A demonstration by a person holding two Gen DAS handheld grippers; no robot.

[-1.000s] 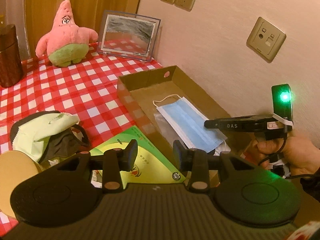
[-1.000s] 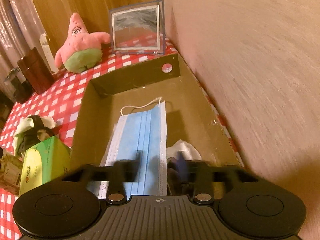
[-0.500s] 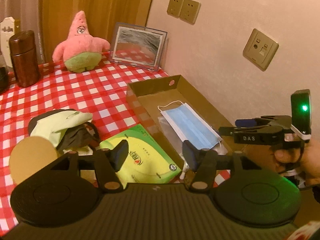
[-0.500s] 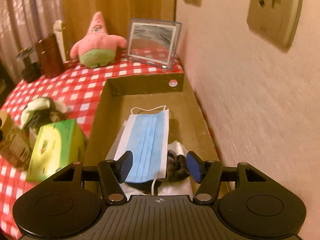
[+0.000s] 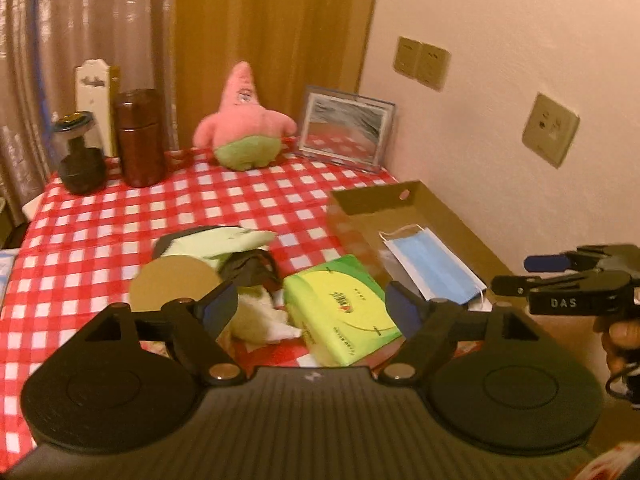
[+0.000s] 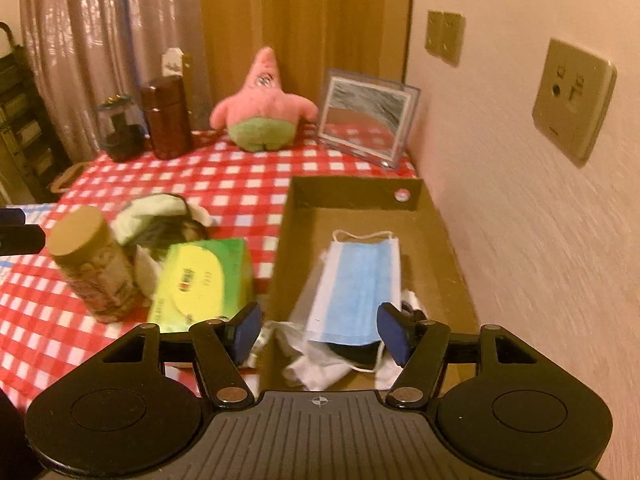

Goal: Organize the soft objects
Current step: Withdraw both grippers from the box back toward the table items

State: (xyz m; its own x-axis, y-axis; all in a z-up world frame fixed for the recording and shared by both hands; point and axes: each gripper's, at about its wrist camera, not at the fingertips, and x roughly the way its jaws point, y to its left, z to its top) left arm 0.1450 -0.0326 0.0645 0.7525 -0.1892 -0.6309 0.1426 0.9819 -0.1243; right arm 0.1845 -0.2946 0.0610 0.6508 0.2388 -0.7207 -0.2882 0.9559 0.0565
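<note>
Wall: pale textured wall (image 6: 520, 220) along the right of both frames, carrying beige socket plates (image 5: 550, 130).
Panel: wooden panel (image 5: 272, 32) at upper centre.
Curtain: shiny curtain (image 5: 80, 12) at upper left.
Tabletop: red-and-white checked cloth on the tabletop (image 5: 248, 196).
Shelving: dark rack (image 6: 16, 120) at the left edge.
Light: warm, dim, yellowish.

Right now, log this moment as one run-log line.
left gripper: jaws just opening, empty | right gripper: jaws just opening, empty | blue pleated face mask: lying in brown cardboard tray | pink star plush toy: on table, untouched
</note>
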